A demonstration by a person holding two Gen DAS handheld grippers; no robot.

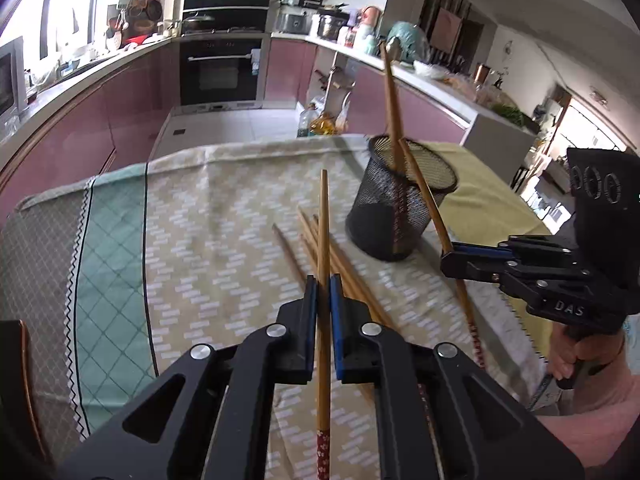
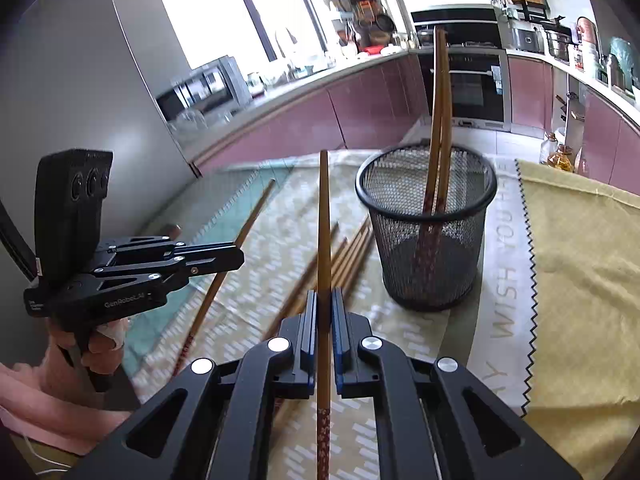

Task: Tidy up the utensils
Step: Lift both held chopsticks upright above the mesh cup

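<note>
Left gripper [image 1: 324, 280], jaws clamped on a chopstick [image 1: 323, 240] pointing toward 12 o'clock. Loose chopsticks [image 1: 304, 232] lie on the patterned cloth [image 1: 224, 216]. At 2 o'clock, a mesh cup [image 1: 396, 208] holds one chopstick; the right gripper [image 1: 448, 260] grips another.

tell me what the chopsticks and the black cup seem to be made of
Chopsticks: likely bamboo or wood, a matte tan shaft with faint grain and a red patterned coating at the thick end. Black cup: apparently metal wire mesh, see-through perforated walls under a smooth solid rim, painted matte black.
</note>
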